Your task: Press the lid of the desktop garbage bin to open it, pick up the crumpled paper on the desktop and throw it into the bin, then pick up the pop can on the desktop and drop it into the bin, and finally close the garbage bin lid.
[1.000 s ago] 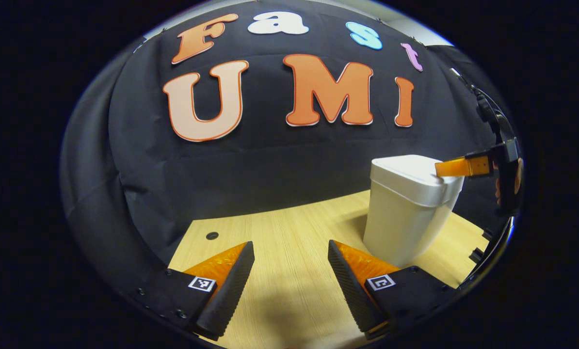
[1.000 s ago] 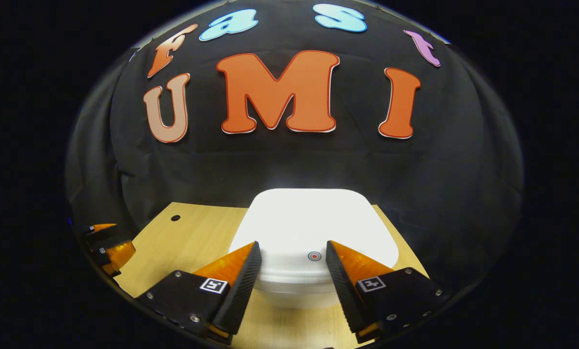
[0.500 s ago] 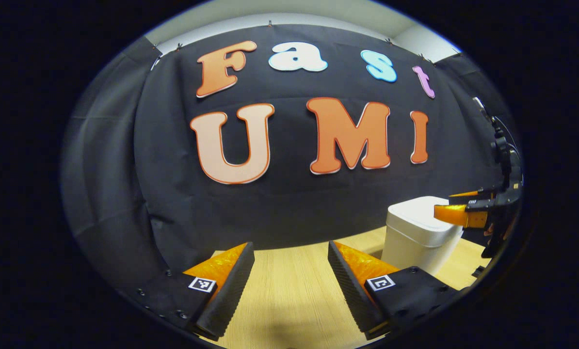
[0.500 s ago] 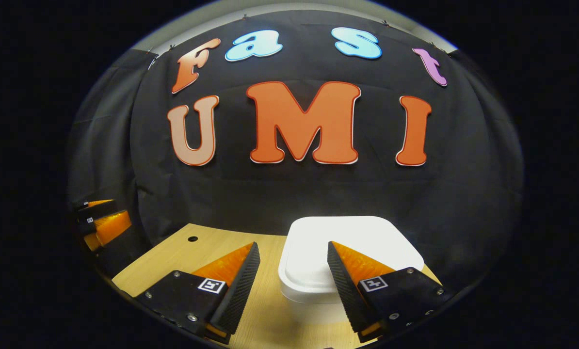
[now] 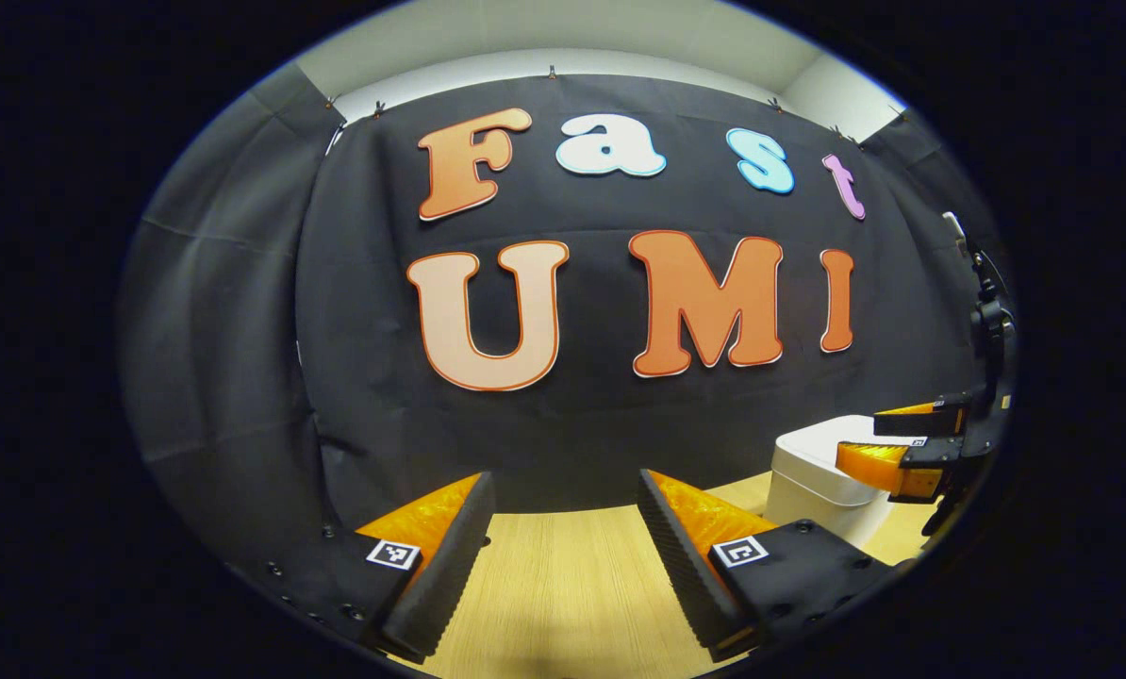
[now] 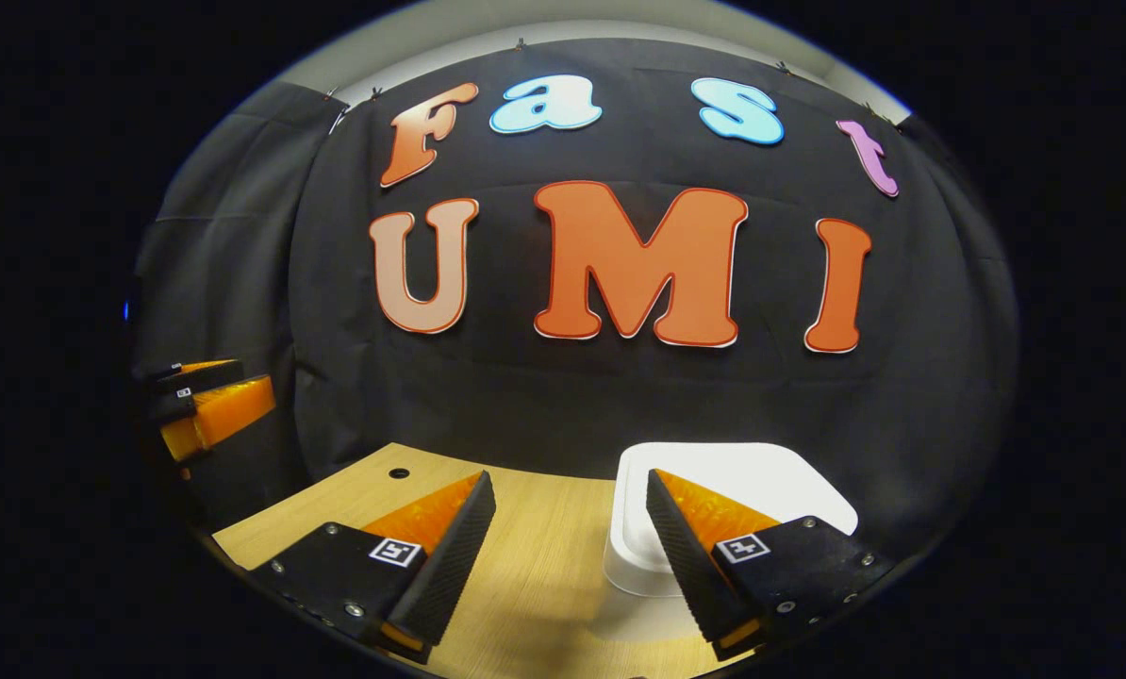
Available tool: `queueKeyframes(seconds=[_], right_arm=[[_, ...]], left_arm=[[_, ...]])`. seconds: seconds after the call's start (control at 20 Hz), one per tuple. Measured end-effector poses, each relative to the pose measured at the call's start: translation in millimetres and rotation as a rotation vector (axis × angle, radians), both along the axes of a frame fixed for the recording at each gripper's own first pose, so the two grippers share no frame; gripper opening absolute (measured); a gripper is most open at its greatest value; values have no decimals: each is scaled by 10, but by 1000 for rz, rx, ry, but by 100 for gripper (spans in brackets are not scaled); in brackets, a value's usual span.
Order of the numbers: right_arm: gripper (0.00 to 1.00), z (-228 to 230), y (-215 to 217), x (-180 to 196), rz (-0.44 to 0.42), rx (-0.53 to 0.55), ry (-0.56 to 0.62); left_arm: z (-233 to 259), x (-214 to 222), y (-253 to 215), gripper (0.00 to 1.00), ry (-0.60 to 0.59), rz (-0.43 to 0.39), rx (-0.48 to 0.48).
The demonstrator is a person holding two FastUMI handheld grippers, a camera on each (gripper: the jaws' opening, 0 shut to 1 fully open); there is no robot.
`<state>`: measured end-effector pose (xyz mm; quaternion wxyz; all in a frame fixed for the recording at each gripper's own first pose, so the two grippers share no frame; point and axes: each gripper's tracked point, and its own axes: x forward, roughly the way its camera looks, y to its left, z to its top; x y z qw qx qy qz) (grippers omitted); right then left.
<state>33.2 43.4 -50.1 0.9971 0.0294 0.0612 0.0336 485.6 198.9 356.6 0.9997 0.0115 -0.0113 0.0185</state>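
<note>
Wooden desktop (image 6: 535, 566), closed bin (image 6: 742, 476) beneath right gripper (image 6: 571, 547)

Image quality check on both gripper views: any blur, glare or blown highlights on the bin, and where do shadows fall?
Left gripper view: sharp, heavy fisheye bending of the wall; soft shadow on the table between the open left gripper. Right gripper view: bin lid nearly blown out, little surface detail; the bin casts a soft shadow toward the camera; right gripper crisp, no motion blur.
</note>
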Motion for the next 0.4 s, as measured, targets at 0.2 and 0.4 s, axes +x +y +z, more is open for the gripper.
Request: queueKeyframes(seconds=[0.2,0.4], right_arm=[[98,8,50,-13,11,-8,-4],[98,37,74,-17,12,-5,-11]], left_arm=[[-17,-17,36,97,1,7,-12],[-15,-9,57,99,-4,16,-10]])
